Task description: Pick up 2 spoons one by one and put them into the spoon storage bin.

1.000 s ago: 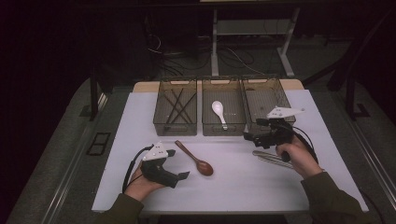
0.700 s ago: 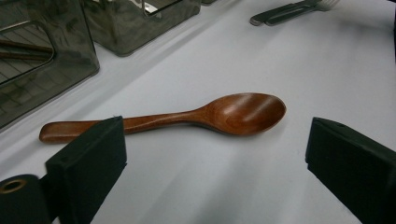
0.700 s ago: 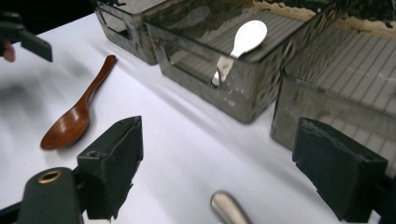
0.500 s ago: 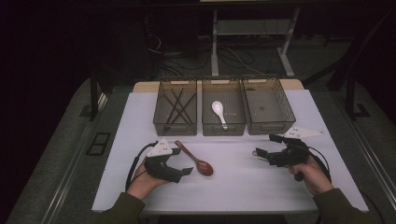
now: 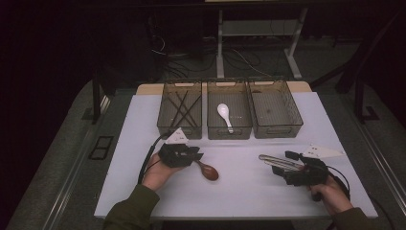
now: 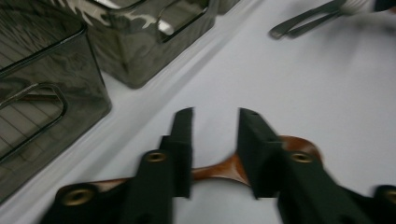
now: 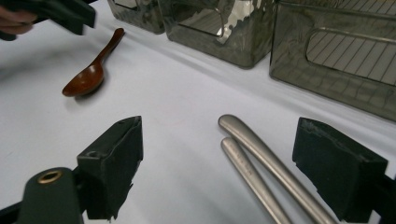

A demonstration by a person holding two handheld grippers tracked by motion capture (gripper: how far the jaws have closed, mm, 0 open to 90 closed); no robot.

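Observation:
A brown wooden spoon (image 5: 209, 171) lies on the white mat, its handle (image 6: 217, 170) running under and across the gap of my left gripper (image 5: 191, 155) (image 6: 215, 116). Those jaws have just been closing; a gap still shows between the pads, and they do not press on the handle. At the right, two metal cutlery handles (image 5: 274, 161) (image 7: 261, 158) lie side by side on the mat. My right gripper (image 5: 286, 165) (image 7: 219, 123) stands wide open, low over the mat, with both handles between its jaws and untouched.
Three dark see-through bins stand in a row at the back of the mat: the left bin (image 5: 178, 129) holds dark chopsticks (image 5: 181, 106), the middle bin (image 5: 229, 130) a white spoon (image 5: 224, 113), and the right bin (image 5: 277, 130) looks bare. The white mat (image 5: 239, 191) lies bare in front.
My left gripper slid right and away, over the spoon's handle, and its jaws narrowed. The right gripper came down from near the right bin toward the near edge, around the metal handles.

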